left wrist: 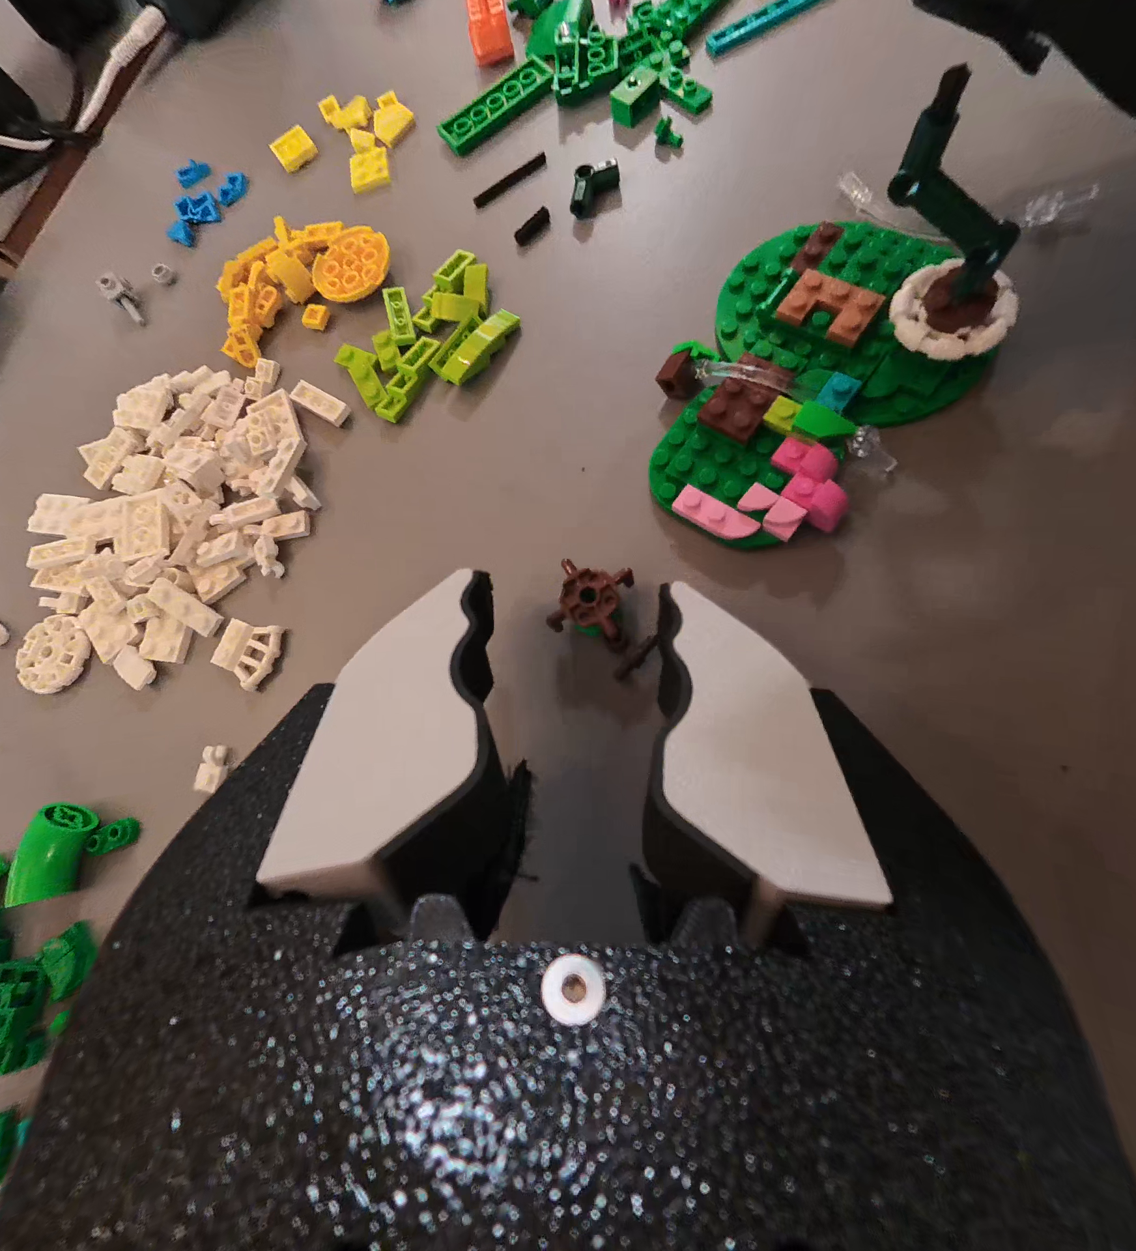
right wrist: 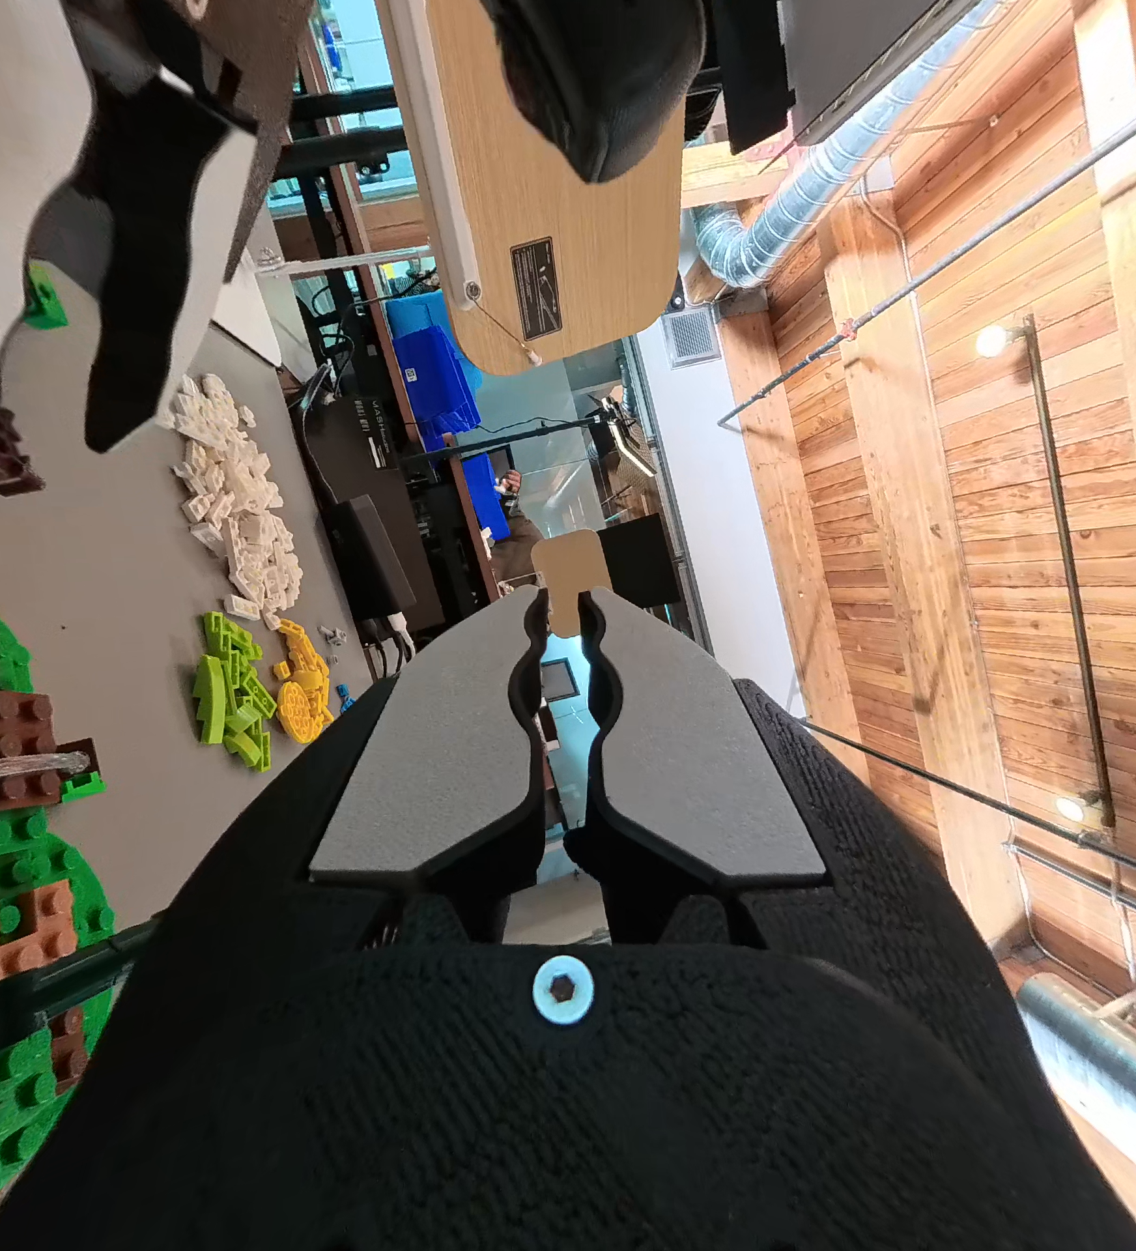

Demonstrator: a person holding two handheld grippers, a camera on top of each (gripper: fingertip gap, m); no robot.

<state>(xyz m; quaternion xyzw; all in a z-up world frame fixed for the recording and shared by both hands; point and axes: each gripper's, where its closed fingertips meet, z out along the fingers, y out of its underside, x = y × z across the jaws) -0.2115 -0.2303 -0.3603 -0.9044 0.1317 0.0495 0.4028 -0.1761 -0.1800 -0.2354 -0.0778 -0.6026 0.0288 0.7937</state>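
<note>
My left tongs point(left wrist: 575, 612) stand wide apart low over the grey counter point(left wrist: 552, 474), at the centre of the left wrist frame. Between them sits a small brown spoked piece point(left wrist: 585, 601) on a green stud, standing on the counter. Neither pad presses on it — the left pad is clear of it, and a thin brown bar point(left wrist: 636, 658) lies against the right pad point(left wrist: 670, 650).

To the upper right of that frame is a green baseplate build point(left wrist: 741, 467) with pink, brown and lime bricks on it, a white ring point(left wrist: 951, 315) and a dark green jointed stem point(left wrist: 937, 183). At the left lies a heap of white bricks point(left wrist: 166, 501); above it are orange-yellow pieces point(left wrist: 301, 271), lime pieces point(left wrist: 430, 332), pale yellow pieces point(left wrist: 355, 135) and a few blue ones point(left wrist: 203, 203). A green pile point(left wrist: 592, 68) runs along the top edge.

My right tongs point(right wrist: 562, 599) are turned on their side and point away from the counter toward the room — the fingers nearly together with a narrow slit between them, nothing in it. In that frame's upper left the left tongs' fingers point(right wrist: 139, 284) hang over the brown piece.
</note>
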